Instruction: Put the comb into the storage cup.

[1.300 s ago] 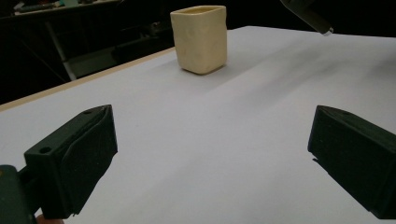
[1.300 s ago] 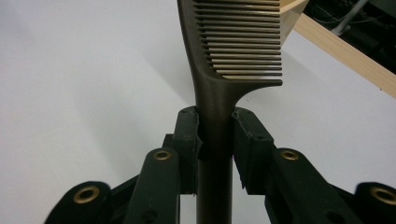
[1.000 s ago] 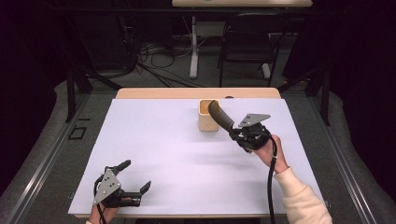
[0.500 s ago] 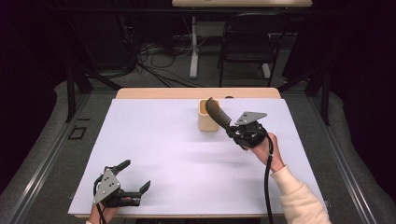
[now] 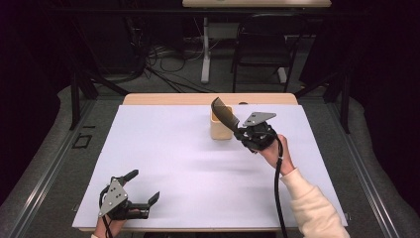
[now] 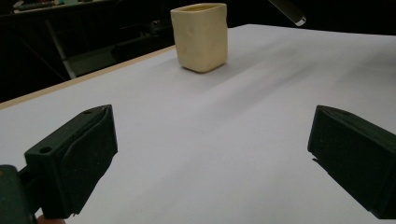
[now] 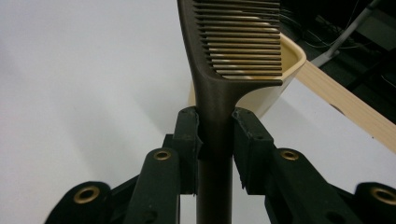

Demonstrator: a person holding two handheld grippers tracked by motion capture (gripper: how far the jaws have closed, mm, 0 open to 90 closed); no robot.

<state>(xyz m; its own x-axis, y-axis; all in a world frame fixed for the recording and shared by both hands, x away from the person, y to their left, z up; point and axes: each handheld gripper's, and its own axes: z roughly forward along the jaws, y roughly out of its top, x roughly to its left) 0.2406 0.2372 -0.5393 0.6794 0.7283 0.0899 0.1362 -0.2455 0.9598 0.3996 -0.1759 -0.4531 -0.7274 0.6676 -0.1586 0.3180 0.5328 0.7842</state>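
Comb point(image 7: 233, 51): dark, clamped by its handle in the right gripper point(image 7: 215, 140); teeth end raised over the cup's mouth, tilted toward the far edge.
Cup point(image 5: 221, 128): cream, upright, near the table's far edge, just left of the right gripper.
Left gripper point(image 5: 143, 189): jaws wide apart and empty, low at the near left corner.
Table point(image 5: 168, 153): bare white top between the grippers; wooden strip along the far edge.

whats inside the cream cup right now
Nothing visible: the dark brown plastic comb, clamped in the right gripper, is above the cream square cup, not in it. The bare inner wall shows through its teeth; the cup's bottom is hidden.
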